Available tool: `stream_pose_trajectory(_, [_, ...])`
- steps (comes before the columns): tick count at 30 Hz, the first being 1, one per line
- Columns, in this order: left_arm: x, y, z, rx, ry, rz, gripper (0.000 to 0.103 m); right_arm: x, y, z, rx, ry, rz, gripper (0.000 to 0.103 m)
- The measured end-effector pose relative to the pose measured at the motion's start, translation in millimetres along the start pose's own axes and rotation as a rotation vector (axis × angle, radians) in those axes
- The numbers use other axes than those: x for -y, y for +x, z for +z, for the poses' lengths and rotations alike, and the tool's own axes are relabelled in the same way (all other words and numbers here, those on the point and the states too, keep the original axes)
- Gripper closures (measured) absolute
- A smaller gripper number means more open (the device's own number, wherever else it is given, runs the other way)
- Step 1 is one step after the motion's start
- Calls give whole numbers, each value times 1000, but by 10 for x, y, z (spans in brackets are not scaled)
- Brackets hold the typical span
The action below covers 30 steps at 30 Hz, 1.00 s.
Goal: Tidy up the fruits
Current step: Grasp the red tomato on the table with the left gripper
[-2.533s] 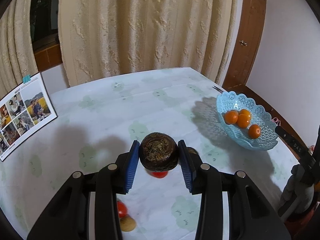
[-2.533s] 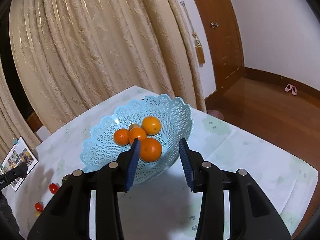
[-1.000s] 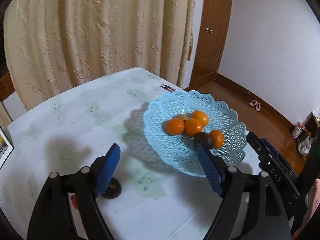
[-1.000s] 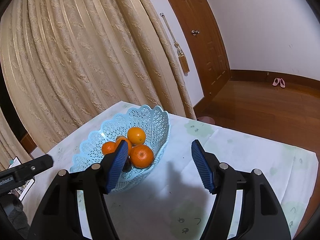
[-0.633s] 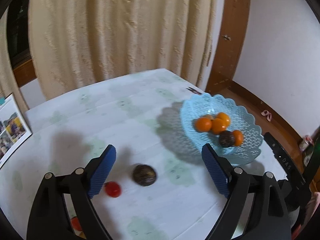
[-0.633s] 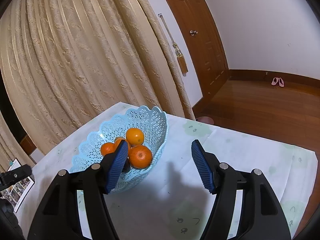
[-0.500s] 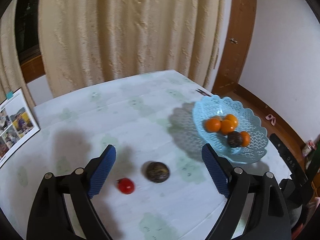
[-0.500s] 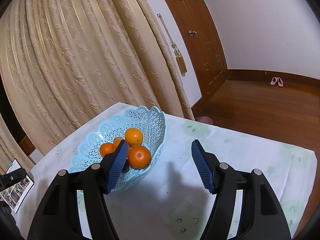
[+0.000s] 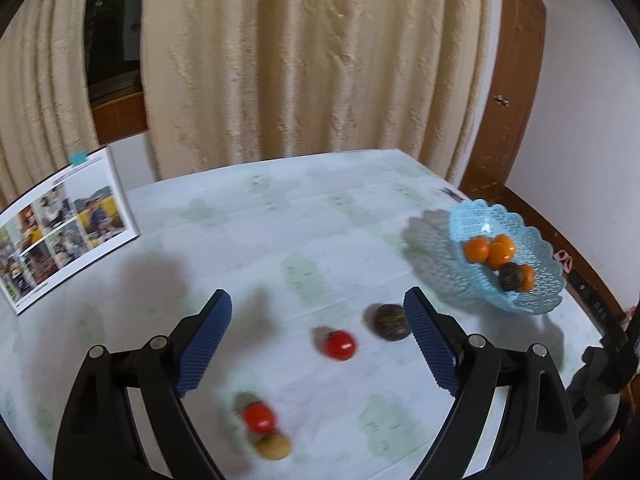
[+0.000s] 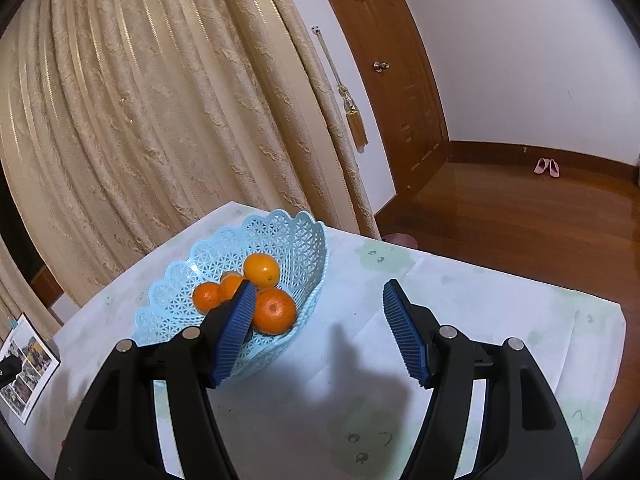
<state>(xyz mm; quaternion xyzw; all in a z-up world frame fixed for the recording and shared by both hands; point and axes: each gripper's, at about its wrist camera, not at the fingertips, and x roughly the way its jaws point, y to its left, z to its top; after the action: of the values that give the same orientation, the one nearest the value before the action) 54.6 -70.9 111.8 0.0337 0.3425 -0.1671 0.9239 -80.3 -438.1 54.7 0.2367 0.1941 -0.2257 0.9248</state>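
Observation:
My left gripper point(image 9: 318, 342) is open and empty above the table. Below it lie a red tomato point(image 9: 339, 344), a dark brown round fruit point(image 9: 391, 321), a second red tomato point(image 9: 259, 417) and a yellowish-brown fruit point(image 9: 273, 445). The light blue lattice basket point(image 9: 532, 292) stands at the right with several oranges point(image 9: 477, 249) and a dark fruit point(image 9: 511, 277) in it. My right gripper point(image 10: 318, 334) is open and empty, beside the basket point(image 10: 296, 240); its left finger covers part of the oranges point(image 10: 274, 311).
A photo calendar point(image 9: 64, 224) stands at the table's far left. Beige curtains point(image 9: 300, 60) hang behind the table. A wooden door point(image 10: 384, 60) and wood floor lie beyond the table's right edge. The right gripper's body point(image 9: 600, 380) shows at the right edge.
My left gripper dropped the dark fruit into the basket, opened, and swung back left over the loose fruits. My right gripper opened and stays by the basket.

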Motion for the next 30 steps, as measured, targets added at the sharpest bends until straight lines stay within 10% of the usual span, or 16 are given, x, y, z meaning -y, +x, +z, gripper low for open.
stream_pose_trajectory(12, [-524,105,-479,-136,-77,63,16,-494,-176,-187,-75,-81,140,35])
stream_pose_trajectory(30, [-494,454,-780,-310,-141,-10,73,-1195,-318,-654,-172,-293,281,35])
